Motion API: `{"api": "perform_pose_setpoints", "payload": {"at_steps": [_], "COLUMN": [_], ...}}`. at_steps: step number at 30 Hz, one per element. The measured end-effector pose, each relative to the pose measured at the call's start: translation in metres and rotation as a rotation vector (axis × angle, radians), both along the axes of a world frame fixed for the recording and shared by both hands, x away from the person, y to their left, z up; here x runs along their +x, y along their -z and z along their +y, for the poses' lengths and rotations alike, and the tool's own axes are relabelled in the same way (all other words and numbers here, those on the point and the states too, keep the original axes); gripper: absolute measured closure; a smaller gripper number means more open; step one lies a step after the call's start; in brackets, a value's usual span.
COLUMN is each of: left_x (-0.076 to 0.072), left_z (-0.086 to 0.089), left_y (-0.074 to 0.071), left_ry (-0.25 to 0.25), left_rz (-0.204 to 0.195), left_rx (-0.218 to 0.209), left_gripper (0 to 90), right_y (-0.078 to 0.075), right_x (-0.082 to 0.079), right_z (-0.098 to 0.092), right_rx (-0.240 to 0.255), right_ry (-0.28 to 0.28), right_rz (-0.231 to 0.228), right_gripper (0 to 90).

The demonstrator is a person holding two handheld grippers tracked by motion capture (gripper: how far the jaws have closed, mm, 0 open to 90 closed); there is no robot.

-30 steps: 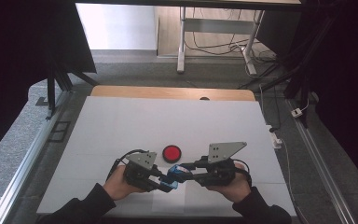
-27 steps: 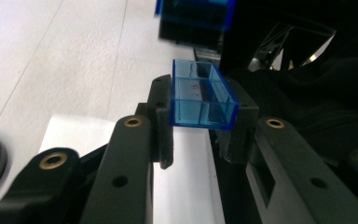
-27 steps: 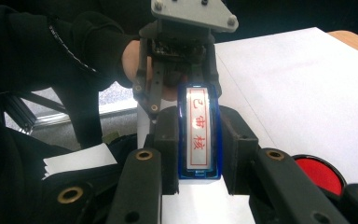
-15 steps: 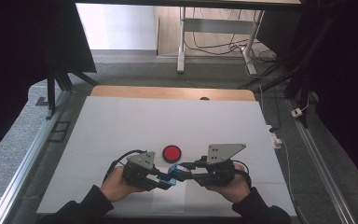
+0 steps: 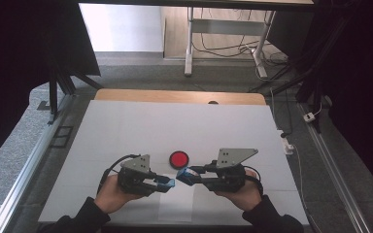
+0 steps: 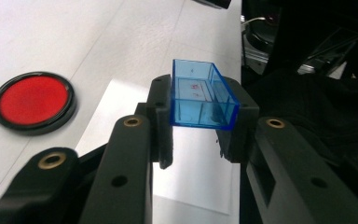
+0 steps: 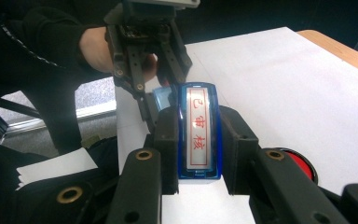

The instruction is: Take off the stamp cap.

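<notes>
Hands enter from the near edge of the white tabletop [image 5: 126,126], each holding a two-jaw gripper; the left gripper [image 5: 167,182] sits left of centre near that edge, jaws closed most of the way on a clear blue plastic cap [image 6: 200,95], open side up toward its camera, long axis running away from the jaws. Just beyond the two, a red ink pad [image 5: 178,158] in a black rim lies flat on the tabletop, untouched. The right gripper [image 5: 187,175] faces the left one, tips nearly meeting; its jaws are clamped on a blue rectangular stamp [image 7: 199,133], whose white label with red characters faces its camera, long axis running straight out between the jaws toward the cap. The step appears to be parting or joining cap and stamp; doing it well likely means keeping both long axes in line, gripping squarely, and moving straight along that line without twisting, clear of the pad.
</notes>
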State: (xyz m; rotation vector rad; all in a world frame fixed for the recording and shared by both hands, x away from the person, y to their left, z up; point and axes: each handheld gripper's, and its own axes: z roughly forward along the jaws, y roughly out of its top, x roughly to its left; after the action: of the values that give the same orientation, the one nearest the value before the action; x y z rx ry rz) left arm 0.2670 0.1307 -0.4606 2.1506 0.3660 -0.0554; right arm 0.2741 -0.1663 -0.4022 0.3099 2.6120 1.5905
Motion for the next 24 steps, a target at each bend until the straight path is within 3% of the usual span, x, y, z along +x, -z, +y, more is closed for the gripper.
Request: {"api": "perform_pose_setpoints", "payload": {"at_steps": [10, 12, 24], "left_x": [-0.013, -0.017, -0.032], "left_z": [0.019, 0.024, 0.048], "left_y": [-0.007, -0.007, -0.006], "left_ry": [-0.089, -0.128, -0.238], "left_rz": [-0.028, -0.034, -0.033], "left_rx": [0.007, 0.014, 0.040], "left_gripper": [68.0, 68.0, 68.0], "right_y": [-0.001, 0.000, 0.000], "right_x": [0.001, 0.002, 0.005], "right_z": [-0.002, -0.002, -0.004], "right_rx": [-0.001, -0.006, -0.011], "right_ry": [0.039, 0.050, 0.088], "right_rz": [0.004, 0.002, 0.009], "right_gripper": [71.5, 71.5, 71.5]}}
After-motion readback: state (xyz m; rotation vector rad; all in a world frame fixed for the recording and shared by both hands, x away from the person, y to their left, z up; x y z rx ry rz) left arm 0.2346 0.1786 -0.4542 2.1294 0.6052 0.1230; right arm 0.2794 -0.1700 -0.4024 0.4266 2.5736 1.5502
